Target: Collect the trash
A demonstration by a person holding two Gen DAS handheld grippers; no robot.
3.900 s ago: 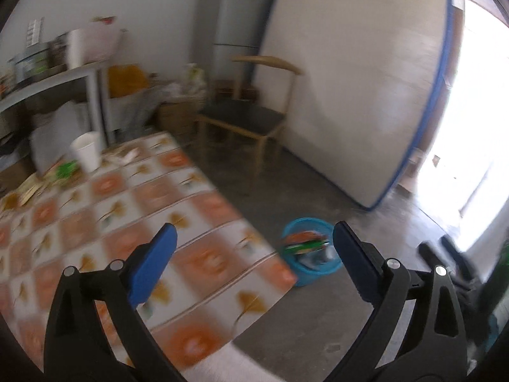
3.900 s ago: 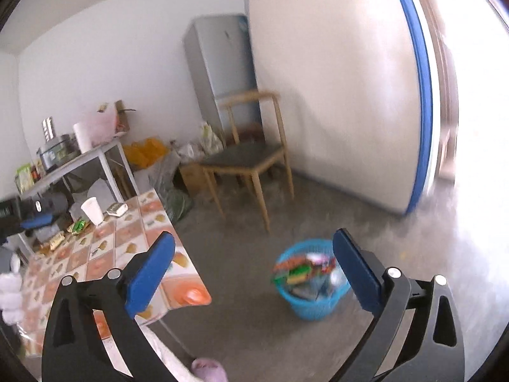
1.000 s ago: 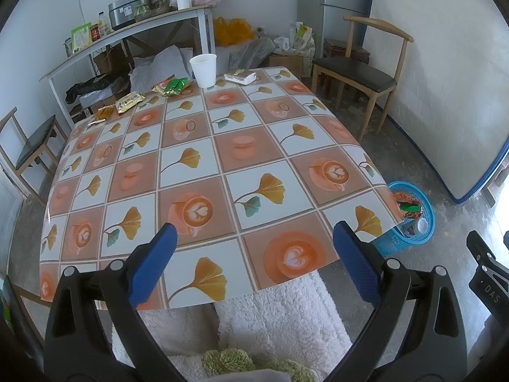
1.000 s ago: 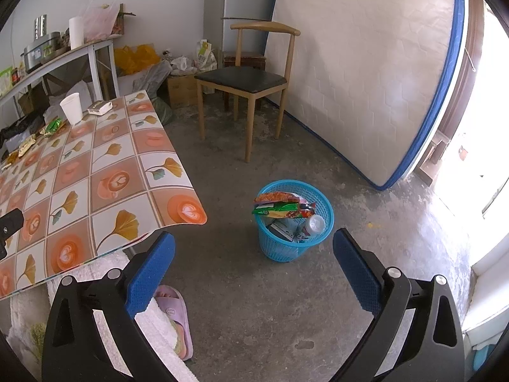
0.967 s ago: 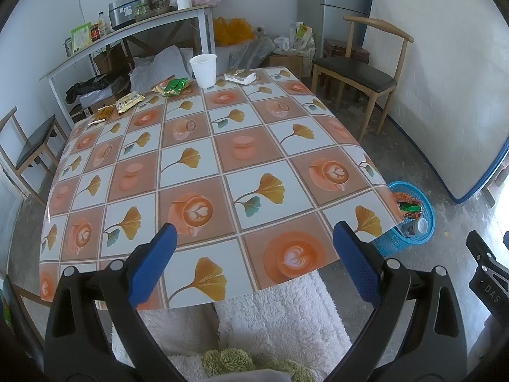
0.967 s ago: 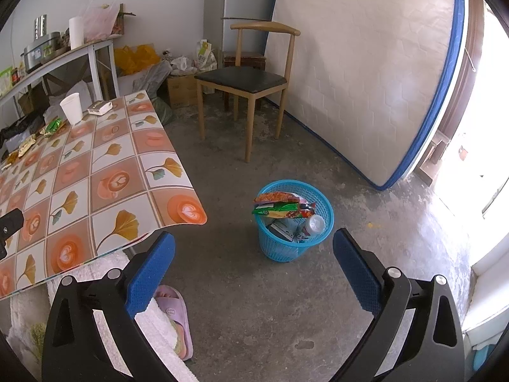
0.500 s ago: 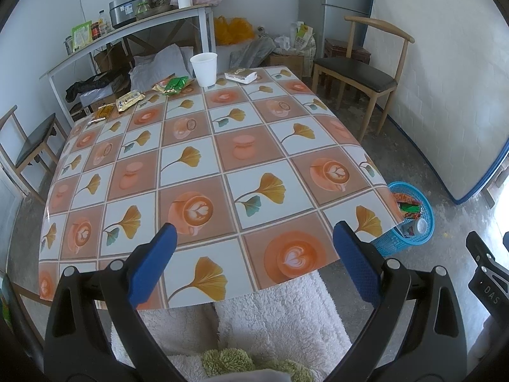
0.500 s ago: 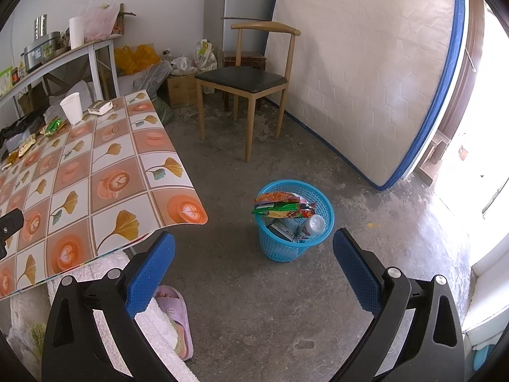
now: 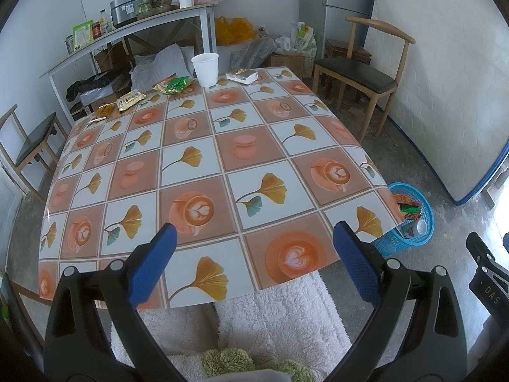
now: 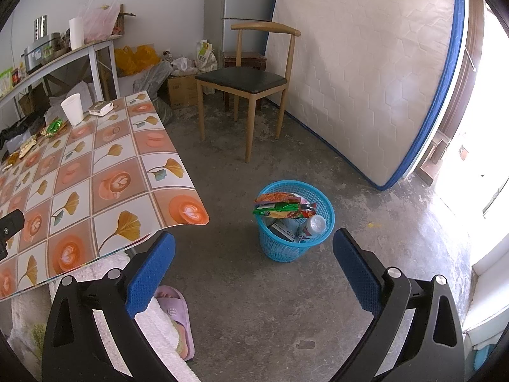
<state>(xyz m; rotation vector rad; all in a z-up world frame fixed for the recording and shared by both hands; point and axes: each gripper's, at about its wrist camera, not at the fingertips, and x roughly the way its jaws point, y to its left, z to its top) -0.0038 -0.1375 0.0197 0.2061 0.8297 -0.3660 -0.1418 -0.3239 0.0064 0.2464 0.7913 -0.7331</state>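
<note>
A white paper cup (image 9: 205,69), a green wrapper (image 9: 174,84), a yellow snack packet (image 9: 130,97) and a small boxed pack (image 9: 242,75) lie along the far edge of the patterned table (image 9: 203,172). My left gripper (image 9: 254,264) is open and empty, above the table's near edge. A blue mesh basket (image 10: 296,222) with wrappers and a bottle stands on the floor right of the table; it also shows in the left wrist view (image 9: 413,219). My right gripper (image 10: 251,270) is open and empty, above the floor short of the basket.
A wooden chair (image 10: 251,82) stands beyond the basket. A mattress (image 10: 366,73) leans on the right wall. A cluttered shelf table (image 9: 133,31) stands behind the table, another chair (image 9: 28,146) at its left. A pink slipper (image 10: 175,318) lies on the floor.
In the last second almost nothing has moved. Since 3.9 s ago both grippers have swung back from the basket side; the left now faces the whole table.
</note>
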